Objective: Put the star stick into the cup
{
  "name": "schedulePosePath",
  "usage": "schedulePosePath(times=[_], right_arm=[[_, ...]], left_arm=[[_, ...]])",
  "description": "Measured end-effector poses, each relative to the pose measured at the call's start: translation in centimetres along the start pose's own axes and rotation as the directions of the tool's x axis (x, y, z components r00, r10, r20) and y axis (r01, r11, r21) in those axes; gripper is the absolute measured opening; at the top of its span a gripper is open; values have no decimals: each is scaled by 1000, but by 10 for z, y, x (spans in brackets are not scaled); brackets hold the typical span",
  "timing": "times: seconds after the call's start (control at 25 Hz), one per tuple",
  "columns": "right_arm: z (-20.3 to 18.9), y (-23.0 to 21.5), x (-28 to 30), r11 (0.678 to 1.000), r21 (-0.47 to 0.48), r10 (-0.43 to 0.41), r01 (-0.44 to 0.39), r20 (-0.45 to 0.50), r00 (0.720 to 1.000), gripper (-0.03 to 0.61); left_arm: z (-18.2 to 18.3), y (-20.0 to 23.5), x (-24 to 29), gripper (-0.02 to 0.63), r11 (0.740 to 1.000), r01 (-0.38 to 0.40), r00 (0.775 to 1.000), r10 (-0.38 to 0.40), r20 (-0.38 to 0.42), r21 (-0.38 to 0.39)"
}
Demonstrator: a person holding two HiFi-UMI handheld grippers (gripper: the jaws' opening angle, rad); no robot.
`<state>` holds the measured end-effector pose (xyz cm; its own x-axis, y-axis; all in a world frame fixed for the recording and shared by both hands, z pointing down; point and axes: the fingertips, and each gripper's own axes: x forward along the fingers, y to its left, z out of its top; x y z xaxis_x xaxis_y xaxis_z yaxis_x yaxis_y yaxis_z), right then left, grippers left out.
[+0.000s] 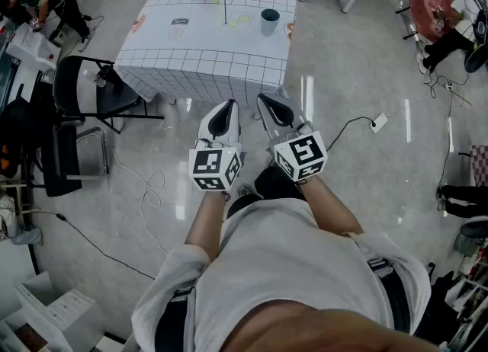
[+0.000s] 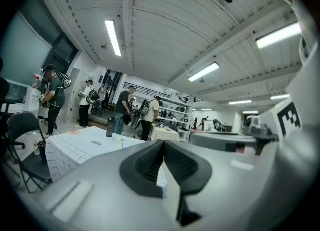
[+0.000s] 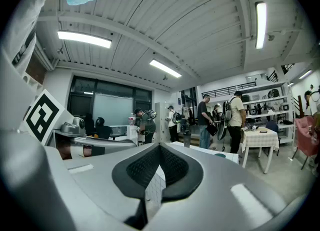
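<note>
Nothing is done yet: the thin star-topped stick (image 1: pixel 225 9) lies untouched near the far edge of the white grid-clothed table (image 1: pixel 206 47), left of the blue-grey cup (image 1: pixel 270 21), while the left gripper (image 1: pixel 226 107) and right gripper (image 1: pixel 267 100), both clenched empty, hang well short of it.

Head view: looking steeply down from above the person's shoulders, taking in the left tool (image 1: pixel 228 108), the right tool (image 1: pixel 268 105) and the table (image 1: pixel 206 46) well ahead.
Left tool's view: riding close behind its own jaws, facing nearly level toward the distant table (image 2: pixel 75 145).
Right tool's view: doing likewise, the table (image 3: pixel 207 150) sitting right of centre.
All three are sharing the table.
</note>
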<state>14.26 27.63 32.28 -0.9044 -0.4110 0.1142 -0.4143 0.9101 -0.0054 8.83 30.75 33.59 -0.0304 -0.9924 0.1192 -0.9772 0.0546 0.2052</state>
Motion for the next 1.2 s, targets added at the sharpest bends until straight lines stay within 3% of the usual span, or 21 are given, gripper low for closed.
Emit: schedulePosePath(times=[0.44,0.88,1.2], right_arm=[[-7,-54,106,997,40,68,-67,-10,998,0],[-40,-125,184,979,136,165,-150,-113,980,0],[-50,-158,225,970,205,175,-134,-193,966,0]], left_arm=[[6,61,95,3,999,-22,999,23,-41,23],[13,101,214,3,997,-52,988,58,-141,50],[10,123,261,3,997,-53,976,63,-210,53]])
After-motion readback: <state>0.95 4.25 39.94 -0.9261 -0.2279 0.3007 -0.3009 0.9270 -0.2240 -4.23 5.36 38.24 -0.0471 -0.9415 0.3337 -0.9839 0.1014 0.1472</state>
